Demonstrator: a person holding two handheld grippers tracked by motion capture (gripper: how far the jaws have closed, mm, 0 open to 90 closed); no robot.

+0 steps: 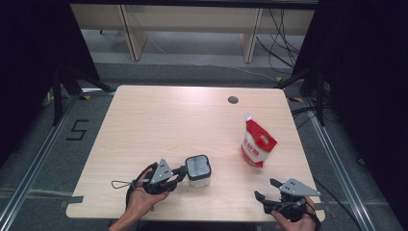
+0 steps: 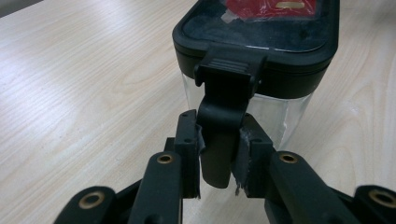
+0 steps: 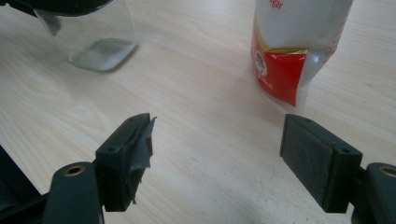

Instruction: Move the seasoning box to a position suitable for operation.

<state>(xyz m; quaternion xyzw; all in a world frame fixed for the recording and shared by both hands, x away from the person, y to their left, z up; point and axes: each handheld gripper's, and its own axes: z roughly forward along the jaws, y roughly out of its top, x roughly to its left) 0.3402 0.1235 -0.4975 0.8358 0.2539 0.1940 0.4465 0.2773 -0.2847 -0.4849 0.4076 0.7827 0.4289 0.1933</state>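
Observation:
A clear square jar (image 1: 198,171) with a black lid (image 2: 254,42) stands near the table's front, left of centre. A black latch flap (image 2: 223,126) hangs down from the lid's edge. My left gripper (image 1: 183,171) comes at the jar from the left, and its two pads press on either side of that latch (image 2: 219,158). A red and white sugar pouch (image 1: 257,143) stands upright to the right. My right gripper (image 1: 267,188) rests at the front right corner, open and holding nothing (image 3: 217,149), pointing towards the pouch (image 3: 289,51) and the jar (image 3: 93,37).
The wooden table (image 1: 168,120) has a round cable hole (image 1: 233,100) near its far edge. Its front edge runs just under both hands. Beyond the table are a grey floor, shelving legs and loose cables.

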